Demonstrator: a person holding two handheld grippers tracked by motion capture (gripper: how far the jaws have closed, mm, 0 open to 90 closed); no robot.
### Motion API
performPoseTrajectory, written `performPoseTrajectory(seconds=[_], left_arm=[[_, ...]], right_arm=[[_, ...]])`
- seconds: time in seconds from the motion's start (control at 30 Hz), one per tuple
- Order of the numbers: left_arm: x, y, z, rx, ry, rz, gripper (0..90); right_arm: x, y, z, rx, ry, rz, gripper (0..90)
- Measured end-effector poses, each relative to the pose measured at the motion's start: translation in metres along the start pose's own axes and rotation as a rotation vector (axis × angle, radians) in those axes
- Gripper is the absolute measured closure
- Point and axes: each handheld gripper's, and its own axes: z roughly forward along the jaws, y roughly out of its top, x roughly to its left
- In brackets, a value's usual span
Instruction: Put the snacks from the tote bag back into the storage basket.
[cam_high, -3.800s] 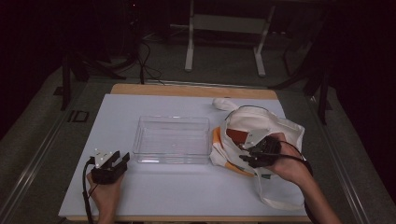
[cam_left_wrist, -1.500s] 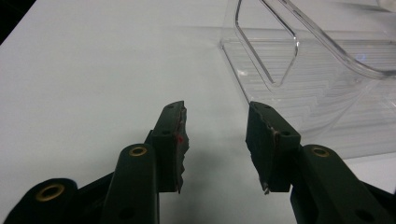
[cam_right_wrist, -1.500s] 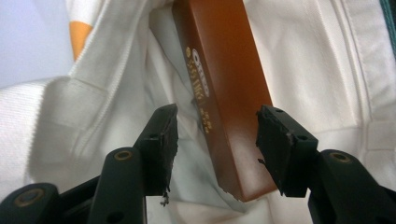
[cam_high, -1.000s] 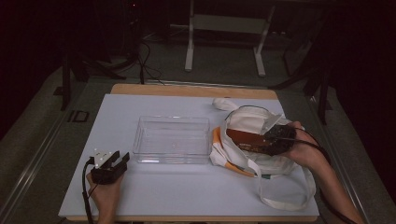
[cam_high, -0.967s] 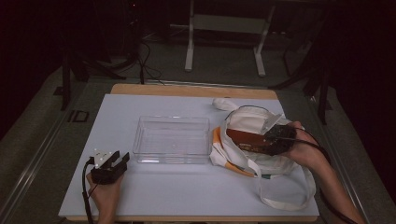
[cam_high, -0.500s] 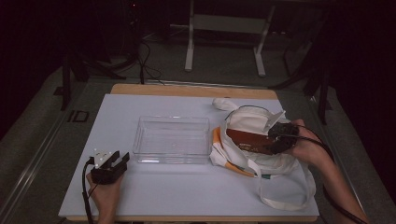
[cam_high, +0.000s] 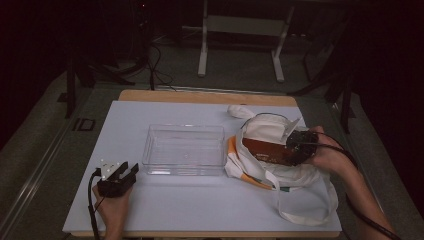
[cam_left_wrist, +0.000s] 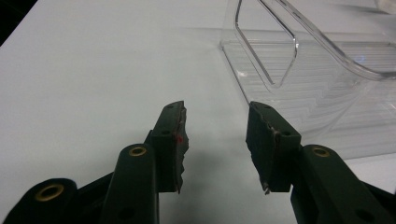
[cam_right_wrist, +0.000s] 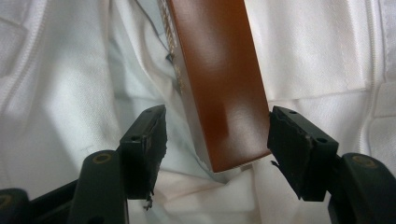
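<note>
1. Right tongs (cam_right_wrist: 215, 140) stand apart around the near end of a brown box (cam_right_wrist: 219, 79); jaws have just been opening, box end is between them, right pad looks just at the box edge, left pad clear of it, so no squeeze.
2. In the high view the right tongs (cam_high: 300, 147) sit over the white tote bag (cam_high: 280, 172) at the right of the desk (cam_high: 200, 210), with the brown box (cam_high: 267, 151) lying on or partly in the bag's mouth; cannot tell how deep it sits.
3. Left tongs (cam_left_wrist: 215, 140) are spread wide with nothing between them, resting on the desk just short of the clear plastic bin (cam_left_wrist: 327, 70); in the high view they (cam_high: 120, 177) are at the bin's (cam_high: 184, 150) near-left corner.
4. Box handling, judged: stiff flat-sided carton, smooth slightly glossy face, so likely a bit slippery under the pads; probably light to moderate, contents unknown.
5. Where to hold: across the two long narrow sides near the end, as the jaws are lined up now; a grip farther up toward the middle would tip less.
6. Bag is soft cloth with loose straps (cam_high: 305, 215); it will sag and could snag or drag along if the box lifts out.
7. Bin is rigid, empty, open-topped.
</note>
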Motion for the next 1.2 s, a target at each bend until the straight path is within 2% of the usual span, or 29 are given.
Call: performPoseTrajectory(seconds=[0.47,0.67,0.97,1.1,1.2], left_arm=[[0.000,0.000,0.000,0.002,0.000,0.002,57.9],[0.000,0.000,0.000,0.001,0.000,0.001,57.8],[0.000,0.000,0.000,0.003,-0.001,0.002,57.8],[0.000,0.000,0.000,0.004,0.000,0.003,57.8],[0.000,0.000,0.000,0.002,0.000,0.001,57.9]], right_arm=[[-0.010,0.002,0.015,0.041,0.025,0.012,34.5],[-0.013,0.004,0.021,0.052,0.043,0.013,27.5],[-0.022,0.004,0.031,0.085,0.060,0.031,25.6],[-0.026,0.004,0.036,0.118,0.064,0.022,25.2],[-0.029,0.004,0.038,0.130,0.090,0.025,25.6]])
